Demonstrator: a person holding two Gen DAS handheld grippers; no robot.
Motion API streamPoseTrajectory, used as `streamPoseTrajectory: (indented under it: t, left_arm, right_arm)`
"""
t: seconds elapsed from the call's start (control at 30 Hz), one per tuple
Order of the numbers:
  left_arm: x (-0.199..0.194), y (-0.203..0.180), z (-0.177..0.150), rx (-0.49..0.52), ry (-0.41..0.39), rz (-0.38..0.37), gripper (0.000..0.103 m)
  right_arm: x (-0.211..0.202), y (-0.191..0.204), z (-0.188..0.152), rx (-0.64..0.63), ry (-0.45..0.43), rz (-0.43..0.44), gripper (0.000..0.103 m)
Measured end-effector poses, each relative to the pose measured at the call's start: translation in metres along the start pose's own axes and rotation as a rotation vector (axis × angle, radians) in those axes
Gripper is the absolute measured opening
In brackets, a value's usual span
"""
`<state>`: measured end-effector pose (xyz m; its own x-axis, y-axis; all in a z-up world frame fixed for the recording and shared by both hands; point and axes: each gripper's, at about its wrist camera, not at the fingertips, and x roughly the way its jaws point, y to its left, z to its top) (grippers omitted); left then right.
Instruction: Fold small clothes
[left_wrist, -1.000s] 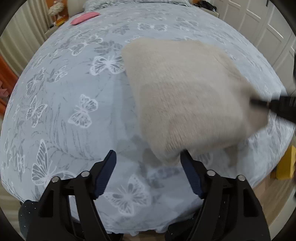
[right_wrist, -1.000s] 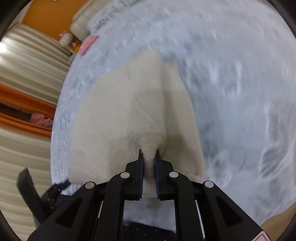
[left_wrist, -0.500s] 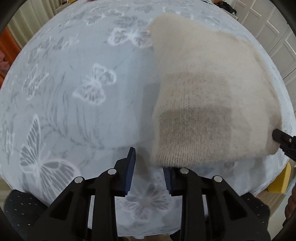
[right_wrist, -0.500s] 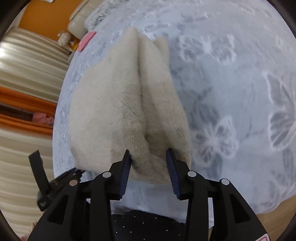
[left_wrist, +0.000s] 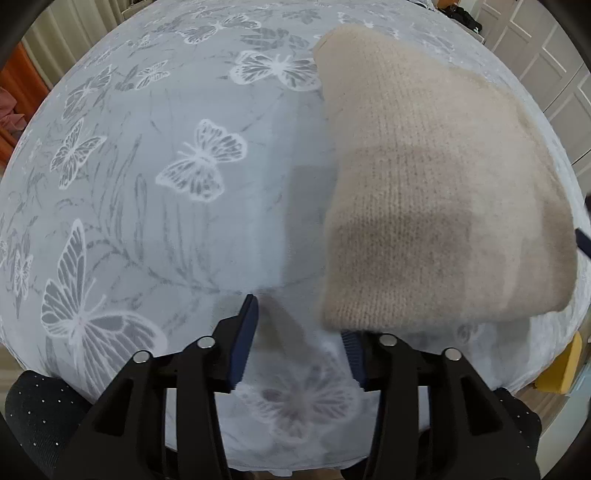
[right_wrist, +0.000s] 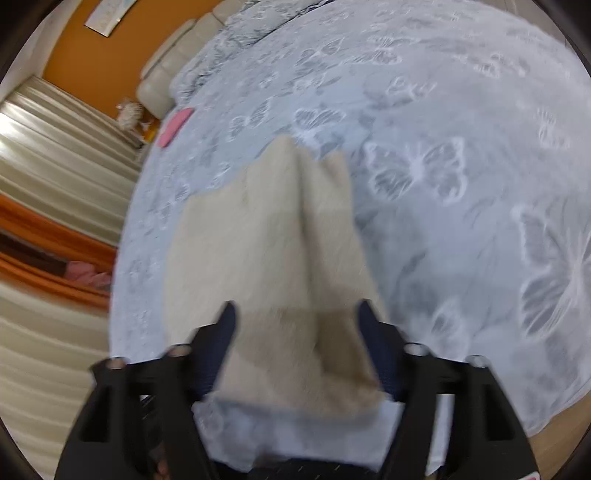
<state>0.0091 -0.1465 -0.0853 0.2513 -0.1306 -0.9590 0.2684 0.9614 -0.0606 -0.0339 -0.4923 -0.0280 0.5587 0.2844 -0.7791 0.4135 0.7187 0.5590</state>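
Cream knit garment (left_wrist: 436, 206) lay at two o'clock of the left gripper (left_wrist: 299, 339), long axis toward twelve; jaws opening, nothing clamped. Right gripper (right_wrist: 295, 325) nearer, jaws opened wide, nothing clamped.

One beige knit (left_wrist: 436, 206) lies on one bed (left_wrist: 184, 229), folded into a single bundle near the bed's near edge. One pink item (right_wrist: 174, 126) sits at the bed's far corner. Two grippers, left (left_wrist: 301, 341) and right (right_wrist: 297, 334), hang over the bed's near edge, each with two fingers.
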Motion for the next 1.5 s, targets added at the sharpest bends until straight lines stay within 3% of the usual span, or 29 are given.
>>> streamPoseTrajectory:
  t: [0.1,0.13,0.17,0.2,0.27,0.37,0.43,0.47,0.53,0.57,0.6,0.67,0.7,0.8,0.87,0.9,1.0,1.1,1.33,1.47,1.5]
  left_arm:
    - [0.002,-0.001,-0.001,0.002,-0.005,0.012,0.048]
    - [0.002,-0.001,-0.001,0.003,-0.007,0.014,0.048]
    - [0.002,-0.001,-0.001,0.006,-0.007,0.016,0.049]
    - [0.001,-0.001,-0.001,0.007,-0.008,0.018,0.049]
    - [0.002,0.0,-0.001,0.008,-0.003,0.022,0.051]
    - [0.001,0.003,-0.002,0.005,0.002,0.016,0.053]
    - [-0.001,0.003,-0.002,0.018,-0.005,0.016,0.054]
    - [-0.001,0.002,-0.003,0.025,-0.006,0.021,0.054]
    - [0.0,0.002,-0.004,0.025,-0.005,0.025,0.054]
    - [0.001,0.002,-0.004,0.018,-0.004,0.022,0.055]
    - [0.001,0.002,-0.004,0.015,-0.004,0.022,0.058]
    - [-0.001,0.001,-0.004,0.025,-0.01,0.021,0.059]
    - [-0.003,0.001,-0.005,0.033,-0.012,0.009,0.059]
    - [-0.018,0.002,-0.009,0.045,-0.028,-0.075,0.059]
    - [-0.039,0.004,-0.012,0.043,-0.056,-0.178,0.06]
    - [-0.054,0.005,-0.012,0.027,-0.073,-0.253,0.065]
    - [-0.084,0.005,-0.003,-0.028,-0.146,-0.352,0.087]
    - [-0.088,0.0,0.02,-0.08,-0.175,-0.407,0.092]
    - [-0.021,-0.007,0.09,-0.263,-0.055,-0.45,0.092]
    - [0.023,-0.011,0.102,-0.291,0.053,-0.41,0.095]
    - [0.033,-0.01,0.101,-0.315,0.086,-0.431,0.095]
  right_arm:
    - [0.022,-0.003,0.021,-0.001,0.045,-0.05,0.083]
    - [0.035,-0.002,0.028,0.004,0.086,-0.042,0.074]
    - [0.039,0.001,0.028,0.0,0.104,-0.012,0.059]
    - [0.043,0.014,0.03,-0.028,0.131,0.042,0.021]
    - [0.033,0.038,0.029,-0.091,0.119,0.102,0.018]
    - [-0.016,0.08,0.032,-0.206,-0.007,0.206,0.017]
    - [-0.036,0.085,0.029,-0.241,-0.043,0.252,0.016]
    - [-0.032,0.078,0.026,-0.245,-0.043,0.209,0.016]
    - [0.002,0.052,0.018,-0.262,-0.003,-0.002,0.019]
    - [0.031,0.027,0.011,-0.24,0.063,-0.098,0.019]
    - [0.049,0.008,0.008,-0.193,0.116,-0.134,0.021]
    - [0.042,-0.022,0.003,-0.039,0.075,0.001,0.028]
    - [0.029,-0.024,0.005,0.007,0.042,0.042,0.038]
    - [0.008,-0.021,0.012,0.005,-0.006,0.021,0.052]
    - [0.001,-0.025,0.019,0.009,0.004,0.046,0.059]
    - [-0.001,-0.026,0.021,0.013,0.004,0.045,0.06]
    - [-0.002,-0.039,0.025,0.054,0.003,0.076,0.064]
    - [0.013,-0.047,0.038,0.119,0.032,0.147,0.071]
    - [0.061,-0.034,0.069,0.097,0.131,0.148,0.082]
    - [0.093,-0.03,0.064,0.089,0.213,0.137,0.083]
    - [0.096,-0.029,0.061,0.082,0.214,0.144,0.078]
